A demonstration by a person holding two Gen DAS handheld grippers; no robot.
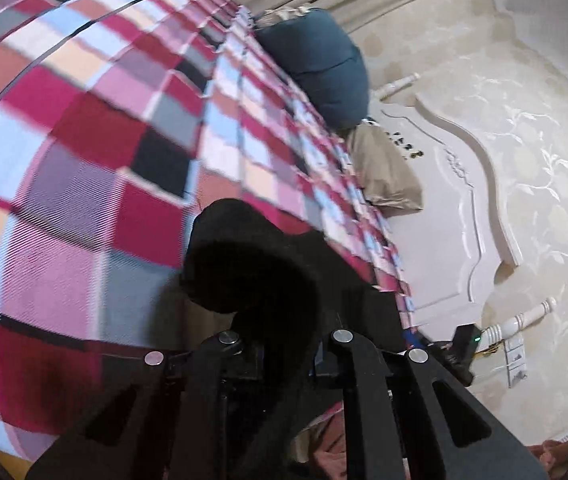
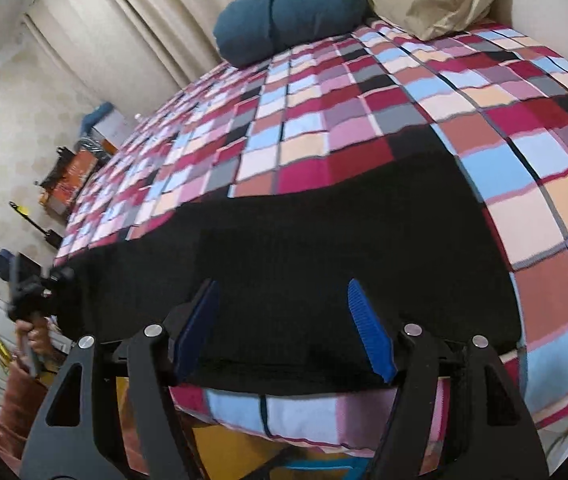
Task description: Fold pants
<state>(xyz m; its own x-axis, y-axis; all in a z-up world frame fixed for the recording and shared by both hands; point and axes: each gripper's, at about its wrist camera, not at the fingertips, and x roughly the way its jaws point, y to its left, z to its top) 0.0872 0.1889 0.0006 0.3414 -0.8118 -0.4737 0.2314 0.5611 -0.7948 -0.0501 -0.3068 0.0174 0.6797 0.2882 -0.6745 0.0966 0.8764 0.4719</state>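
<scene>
Checked bedspread (image 1: pixel 84 128) in red, pink, blue and cream fills the left and centre of the left wrist view, with a teal pillow (image 1: pixel 319 68) and a tan pillow (image 1: pixel 383 168) at upper centre against a white headboard (image 1: pixel 455 216) on the right. At lower centre the left gripper (image 1: pixel 280 344) has a bunched lump of the black pants (image 1: pixel 244 264) rising between its arms; the fingertips are buried in the cloth, so the jaws look clamped on it, though the pads themselves are hidden. That bunching suggests soft, light, limp fabric that will sag and drape rather than hold a crease by itself

Curtains and patterned wall form the backdrop at upper left of the right wrist view, with the same bedspread (image 2: pixel 323 120) curving across the middle. Here the pants (image 2: pixel 303 248) lie as a wide, flat, matte black band across the centre, along the near edge of the bed, looking knitted or fleecy and not slippery. The right gripper (image 2: pixel 284 328) hovers over the near hem with its blue pads (image 2: pixel 367 332) well apart, holding nothing. I judge the best hold to be a pinch on the near edge or a corner, through all layers. At far left the left gripper (image 2: pixel 32 292) holds the other end
</scene>
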